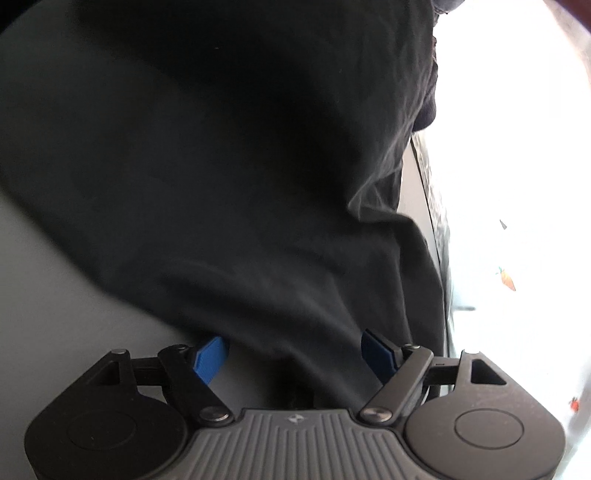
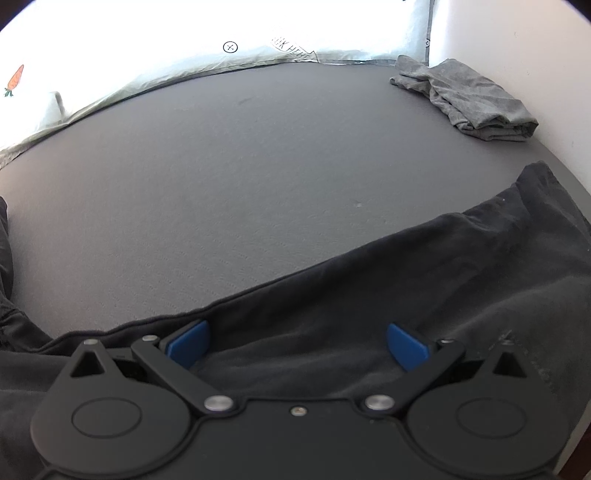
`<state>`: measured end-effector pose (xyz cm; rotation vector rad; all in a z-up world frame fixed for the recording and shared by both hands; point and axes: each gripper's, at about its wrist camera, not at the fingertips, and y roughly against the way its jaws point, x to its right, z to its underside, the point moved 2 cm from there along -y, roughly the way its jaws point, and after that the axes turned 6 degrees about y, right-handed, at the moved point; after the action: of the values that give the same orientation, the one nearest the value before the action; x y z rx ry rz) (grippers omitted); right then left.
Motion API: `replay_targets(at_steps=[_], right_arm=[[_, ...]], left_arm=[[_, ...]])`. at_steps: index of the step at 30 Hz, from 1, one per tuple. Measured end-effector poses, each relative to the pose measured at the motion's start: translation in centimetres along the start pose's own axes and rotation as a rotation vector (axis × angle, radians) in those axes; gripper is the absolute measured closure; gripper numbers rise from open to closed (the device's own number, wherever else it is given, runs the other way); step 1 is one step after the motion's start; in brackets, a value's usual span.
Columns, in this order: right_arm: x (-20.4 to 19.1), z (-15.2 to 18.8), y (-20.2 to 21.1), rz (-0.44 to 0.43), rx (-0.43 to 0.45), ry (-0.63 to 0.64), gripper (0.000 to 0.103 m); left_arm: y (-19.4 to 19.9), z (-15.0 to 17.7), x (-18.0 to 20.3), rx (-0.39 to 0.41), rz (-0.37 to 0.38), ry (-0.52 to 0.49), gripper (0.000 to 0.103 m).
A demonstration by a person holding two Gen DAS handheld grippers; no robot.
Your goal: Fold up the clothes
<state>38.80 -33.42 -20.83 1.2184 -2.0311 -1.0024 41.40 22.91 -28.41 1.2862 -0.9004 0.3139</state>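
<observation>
The black garment (image 2: 424,280), soft, limp and light, sprawls along the near edge of the grey tabletop (image 2: 221,177), best pinched at its hem, probably, while the left gripper (image 1: 295,354) and right gripper (image 2: 297,345) both gape wide, holding nothing.

A grey table (image 2: 229,177) is seen, bordered at its far edge by a white printed sheet (image 2: 332,33). A black garment (image 2: 424,266) is spread over its near side, and a folded grey garment (image 2: 469,99) is laid at the far right corner beside the wall (image 2: 535,55).
</observation>
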Motion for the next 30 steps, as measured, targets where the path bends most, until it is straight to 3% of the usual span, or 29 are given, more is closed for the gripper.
replay_targets(at_steps=[3,5,7,10,15,19,22,23,25,28,30], right_arm=[[0.2,0.0,-0.1,-0.012,-0.002,-0.012,0.000],[0.1,0.0,-0.1,-0.013,0.000,-0.011,0.000],[0.2,0.0,-0.2,-0.016,0.000,-0.009,0.000],[0.3,-0.1,-0.2,-0.023,-0.006,-0.003,0.000],[0.9,-1.0,-0.4,-0.071,-0.065,0.035,0.000],[2.2,-1.7,-0.5,-0.163,-0.102,0.098,0.000],[4.8,-2.1,-0.2,-0.194,-0.085,0.033,0.000],[6.1,-2.4,-0.2,-0.192,-0.074,0.001,0.000],[8.8,-3.2,-0.1,-0.162,-0.044,-0.080,0.000],[13.2,-4.6,0.0,-0.122,0.019,-0.200,0.000],[15.2,-5.4,-0.1,-0.088,0.053,-0.227,0.000]], left_arm=[[-0.5,-0.2,0.9,0.033,-0.026,-0.020,0.028],[-0.9,-0.3,1.7,0.063,-0.074,-0.058,0.058],[-1.2,-0.2,2.7,0.094,-0.132,-0.098,0.072],[-0.2,0.4,6.2,0.182,-0.158,-0.204,0.086],[3.7,4.1,17.4,0.393,-0.061,-0.525,0.087],[3.3,12.4,27.4,0.442,0.073,-0.814,0.087],[-0.9,23.5,32.7,0.335,0.175,-1.131,0.086],[-2.8,27.8,33.7,0.267,0.195,-1.255,0.084],[-7.0,35.9,33.3,0.056,0.210,-1.454,0.078],[-12.7,44.4,29.9,-0.296,0.152,-1.599,0.077],[-13.9,46.8,27.6,-0.419,0.131,-1.633,0.076]])
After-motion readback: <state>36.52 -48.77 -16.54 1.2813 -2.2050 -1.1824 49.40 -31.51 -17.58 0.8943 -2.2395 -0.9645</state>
